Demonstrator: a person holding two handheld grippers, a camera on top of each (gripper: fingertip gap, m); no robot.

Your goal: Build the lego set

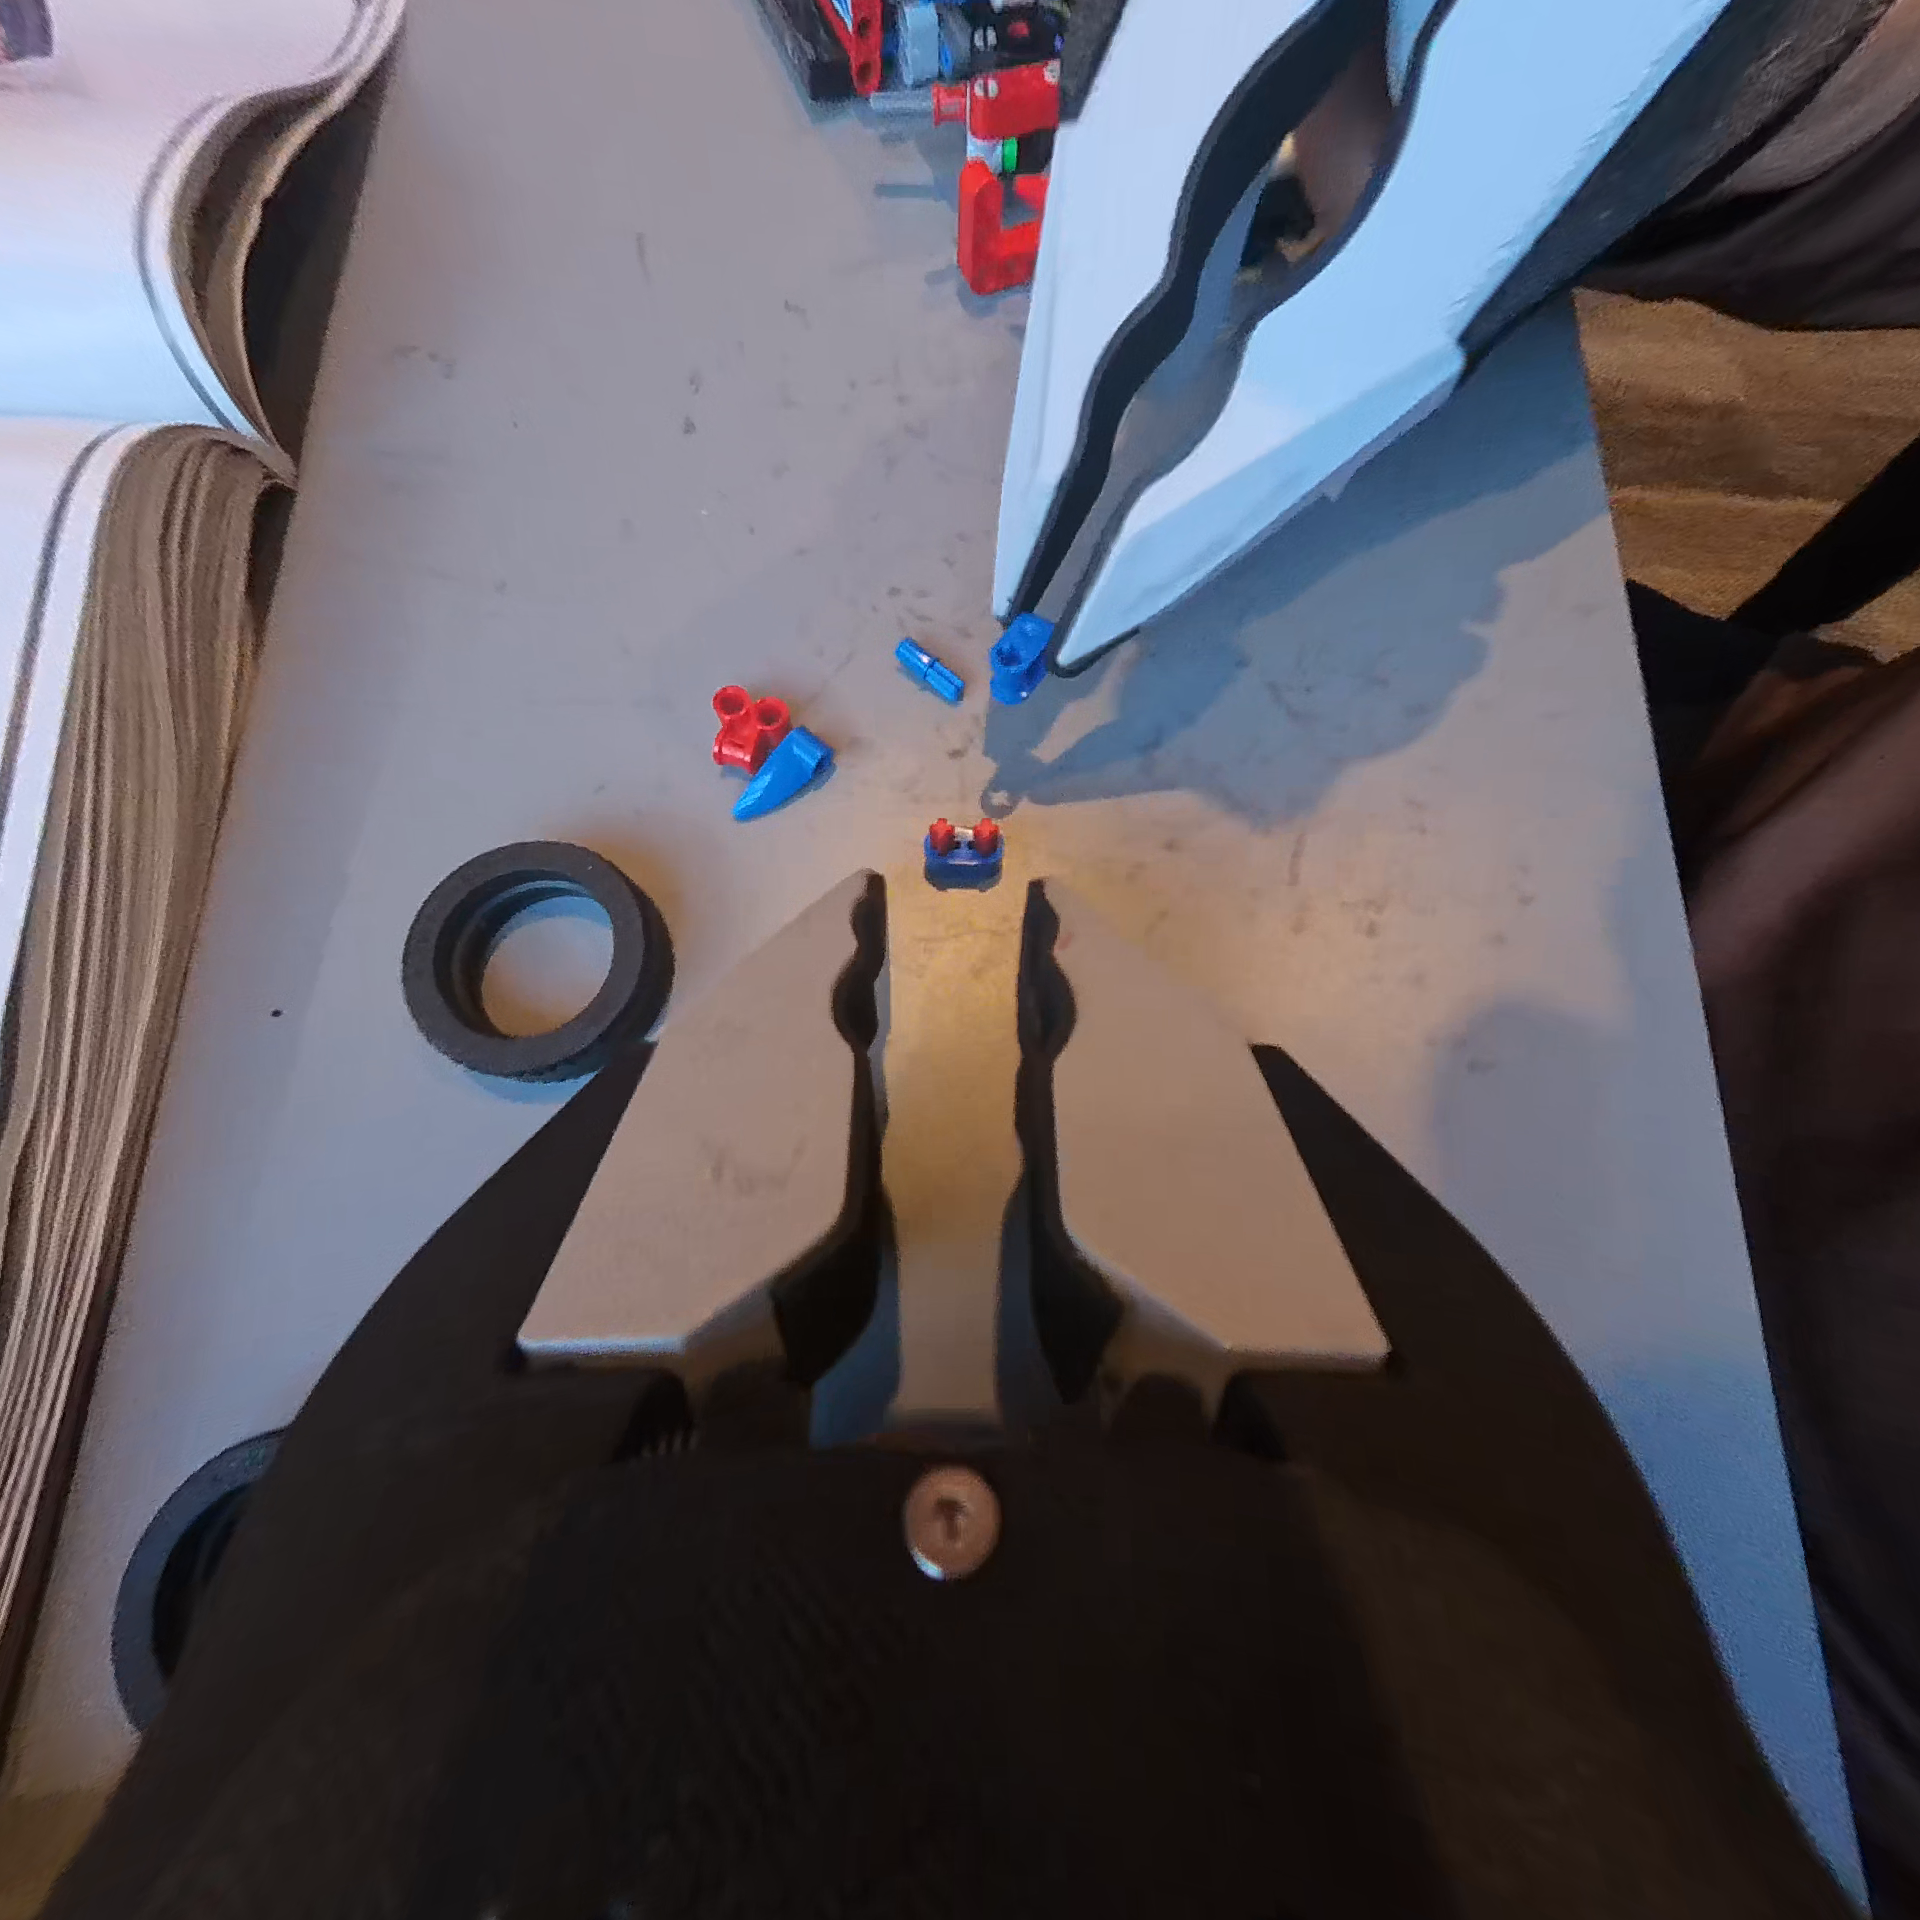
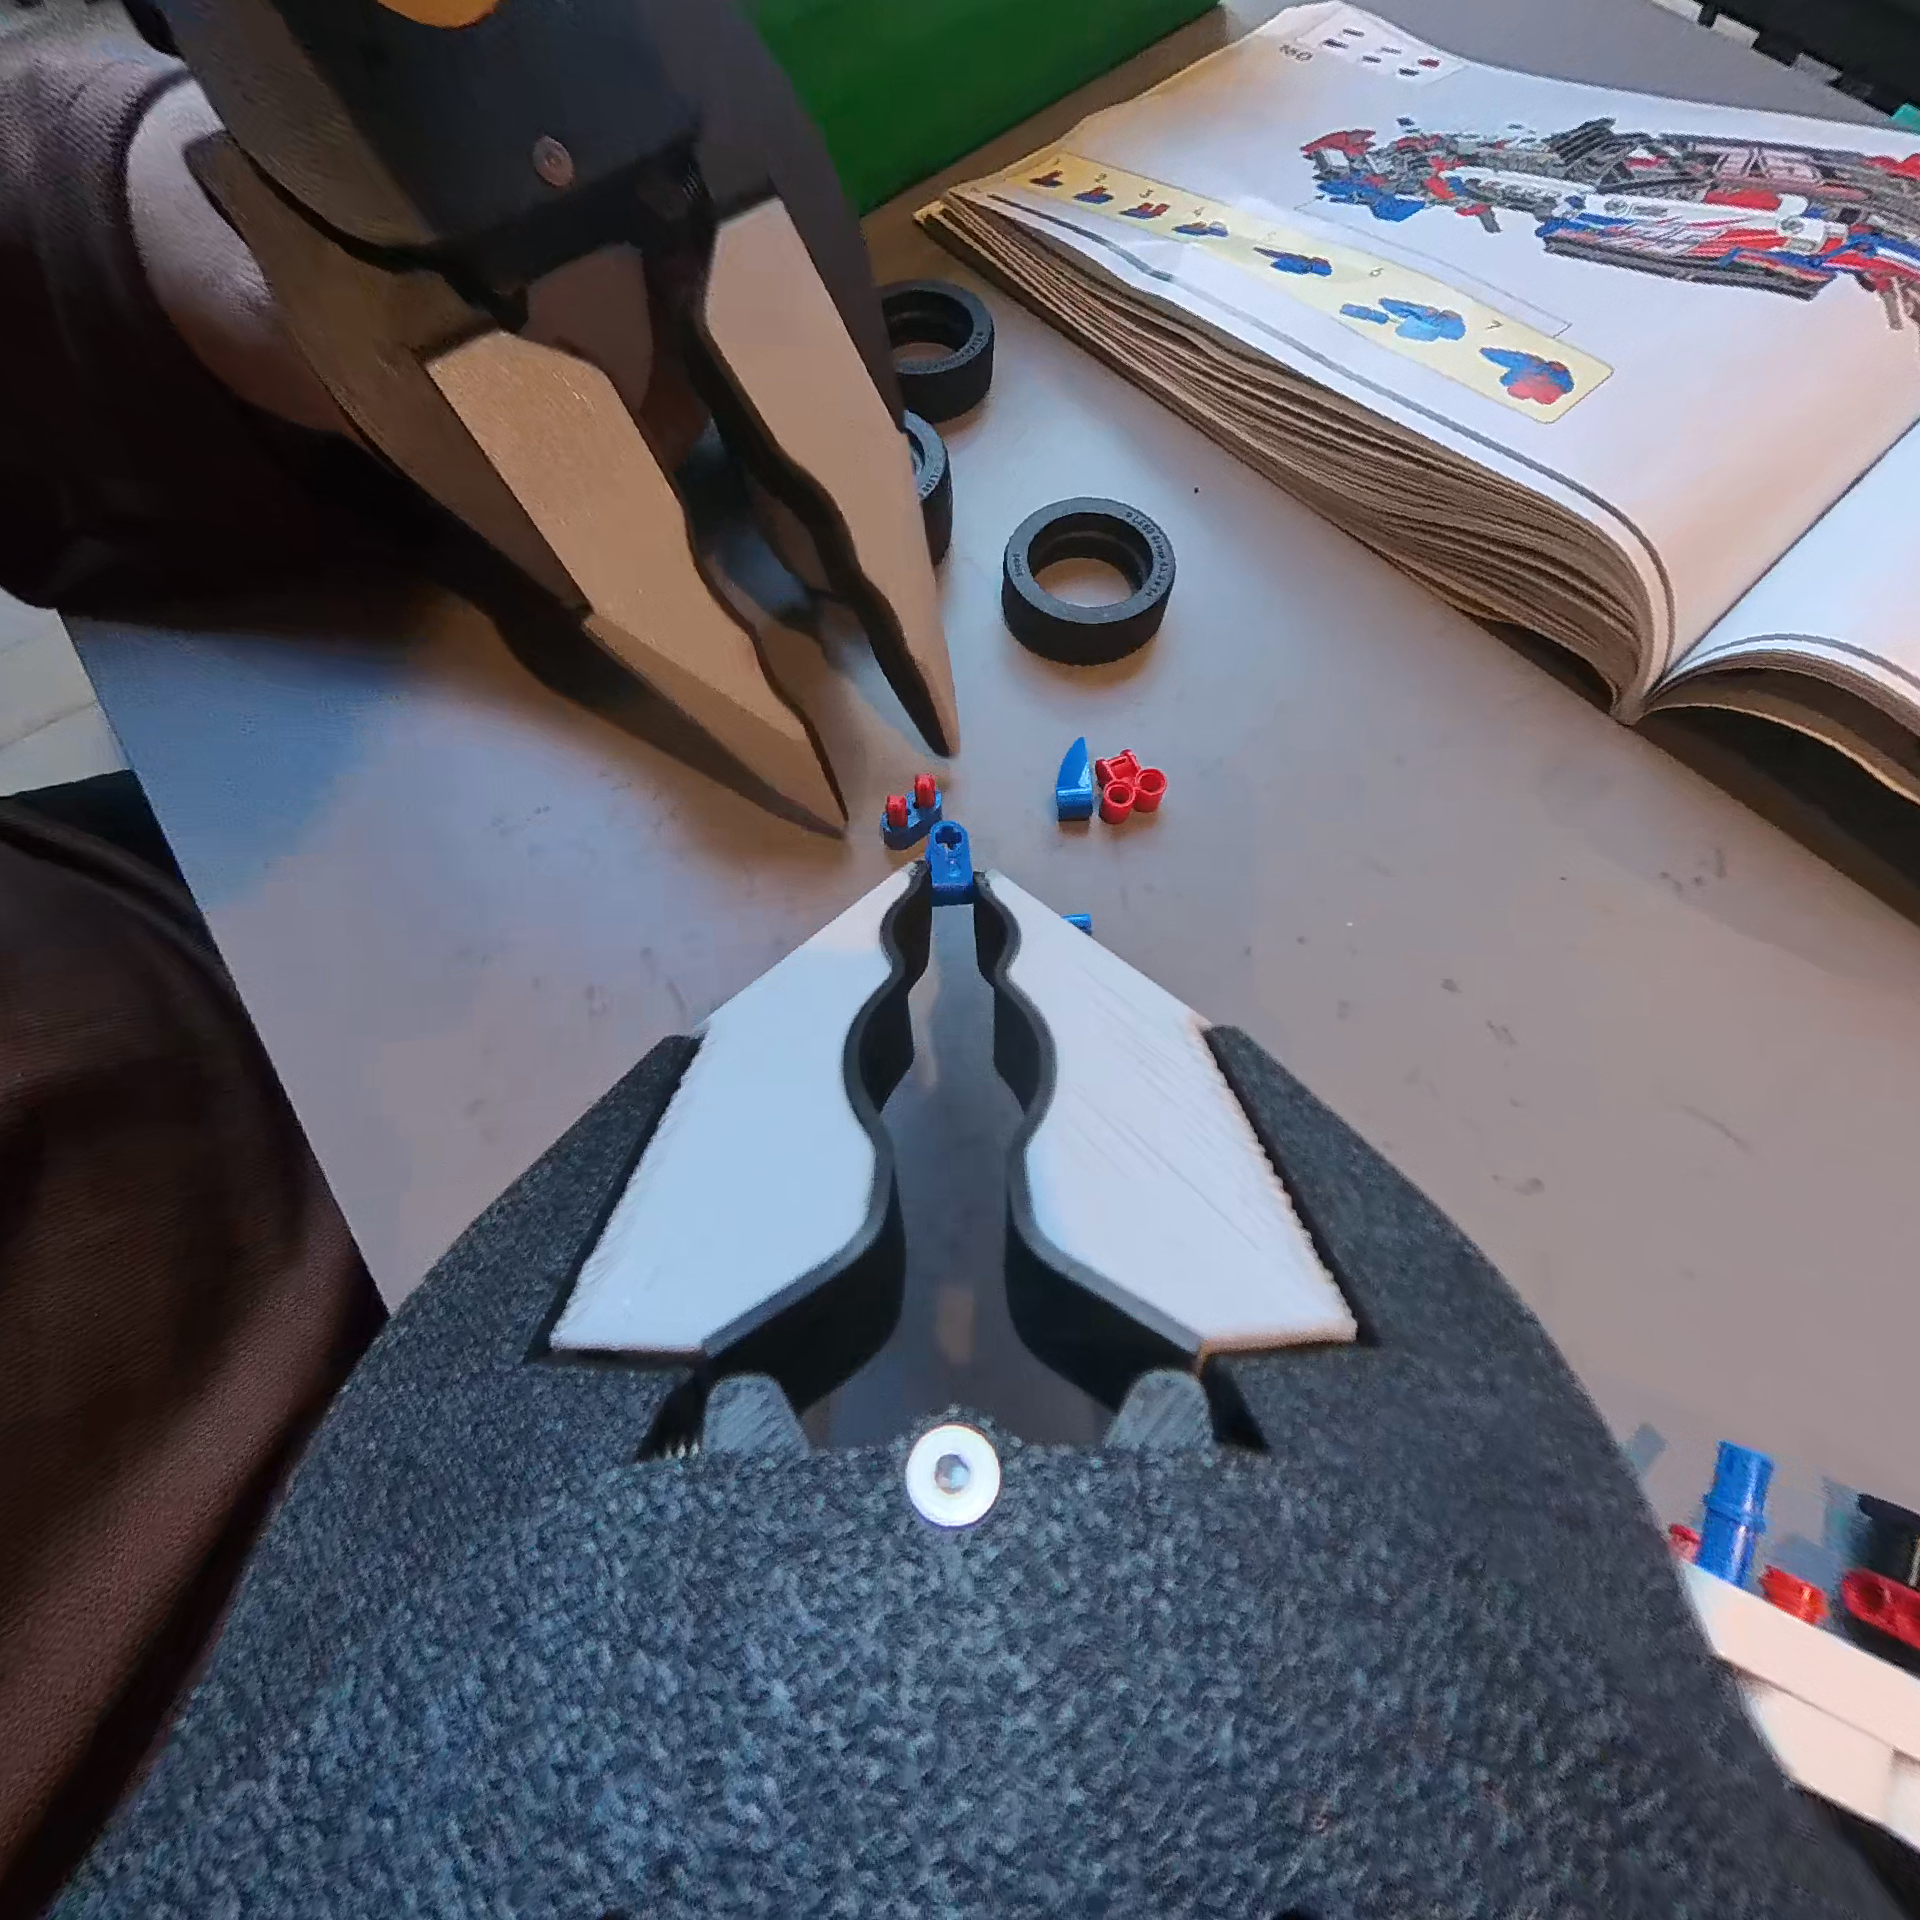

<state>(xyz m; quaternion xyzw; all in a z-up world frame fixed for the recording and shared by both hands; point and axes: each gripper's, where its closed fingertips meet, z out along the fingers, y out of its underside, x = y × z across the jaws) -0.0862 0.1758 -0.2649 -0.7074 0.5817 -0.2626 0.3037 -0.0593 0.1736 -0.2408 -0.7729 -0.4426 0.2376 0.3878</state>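
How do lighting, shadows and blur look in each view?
Left wrist view: a warm yellow glow on the table between the left claw tips, the right claw casting a broad shadow, book edges smeared. Right wrist view: even daylight, small blue piece sharp, fisheye bending the corners.

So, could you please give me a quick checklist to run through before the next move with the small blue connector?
1. Right gripper shut on the blue connector: ok, pinched at the very fingertips.
2. Left gripper open and empty: ok.
3. Blue two-hole piece with red pins free on the table: ok, just ahead of the left fingertips.
4. Connector's hole lined up with a red pin: cannot tell.
5. Loose blue pin, blue curved piece and red connector out of the way: ok.
6. Black tyre clear of the left gripper: ok.
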